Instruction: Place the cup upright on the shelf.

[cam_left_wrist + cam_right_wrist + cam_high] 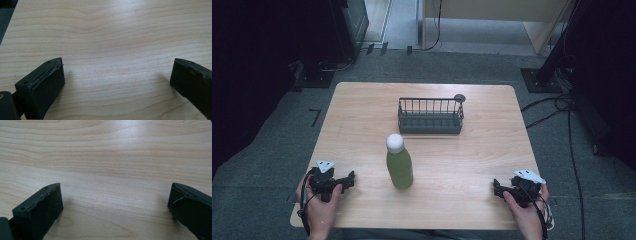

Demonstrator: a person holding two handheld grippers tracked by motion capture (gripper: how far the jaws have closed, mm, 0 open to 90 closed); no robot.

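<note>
My left tool (343, 181) rests near the front left corner of the counter (492, 150), its jaws spread wide with nothing between them; in the left gripper view the gap between the jaws (117, 82) holds bare wood grain. My right tool (498, 189) sits near the front right corner, likewise wide open and empty, and the right gripper view (115, 205) shows plain wood between its jaws. Between the two tools, well apart from each, a green bottle (399, 167) with a white round cap (395, 143) stands upright toward the middle of the counter. Behind it, farther from me, sits a dark wire basket (430, 116), with a small dark round thing (459, 98) at its far right corner. The counter is pale wood with rounded corners. Grey carpet (272, 150) lies around it, cables (562, 107) trail on the right, and dark stands (539, 80) rise at the back.
</note>
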